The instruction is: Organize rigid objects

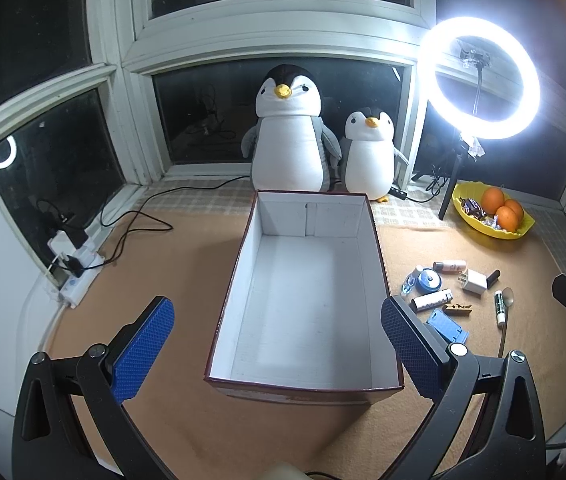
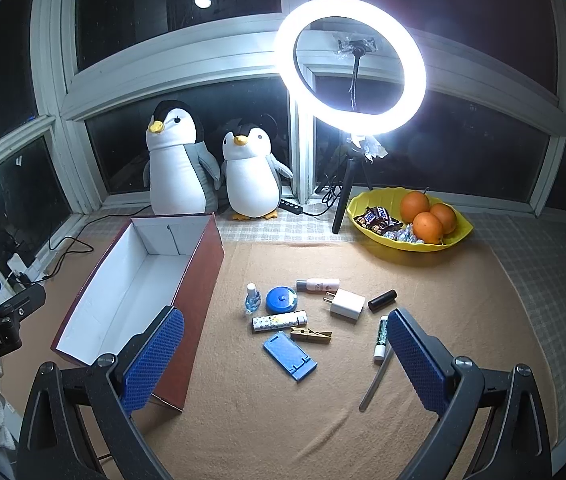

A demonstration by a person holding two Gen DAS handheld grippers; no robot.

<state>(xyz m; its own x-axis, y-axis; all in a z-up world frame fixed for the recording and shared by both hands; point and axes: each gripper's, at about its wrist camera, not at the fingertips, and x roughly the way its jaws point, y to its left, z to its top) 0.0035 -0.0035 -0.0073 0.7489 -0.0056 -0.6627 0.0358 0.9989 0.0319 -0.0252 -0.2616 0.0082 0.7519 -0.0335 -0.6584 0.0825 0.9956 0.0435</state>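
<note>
**Listener:** What are your fingers doing?

**Operator:** My left gripper (image 1: pixel 277 346) is spread wide and holds nothing. Its blue ribbed pads (image 1: pixel 143 354) frame the near end of the open cardboard box (image 1: pixel 303 240). My right gripper (image 2: pixel 283 354) is equally wide and empty.

**Listener:** And beyond them?

**Operator:** The box, white inside and dark red outside, has nothing in it. It stands on the tan mat (image 2: pixel 263 412), its long side running toward the window edge. I judge it is the container, set left of the clutter for short trips.

**Listener:** Where are the items?

**Operator:** Just right of the box, mid-mat, between my right fingers and slightly ahead. Nearest is a blue phone stand (image 2: pixel 290 355), with a wooden clothespin (image 2: pixel 311 335) just beyond it. Past those lie a patterned tube (image 2: pixel 279 321), a round blue case (image 2: pixel 281 299), a small clear bottle (image 2: pixel 252 299), a pink bottle (image 2: pixel 318 285), a white charger plug (image 2: pixel 346 304) and a black cylinder (image 2: pixel 382 300). A green-labelled stick (image 2: pixel 380 337) lies beside my right pad (image 2: pixel 417 364), and a metal spoon (image 2: pixel 375 382) pokes out under that pad.

**Listener:** Further back?

**Operator:** Along the window edge are two plush penguins (image 2: pixel 179 168), a ring light (image 2: pixel 350 66) and a yellow fruit bowl (image 2: pixel 459 234). Nothing is packed yet.
</note>
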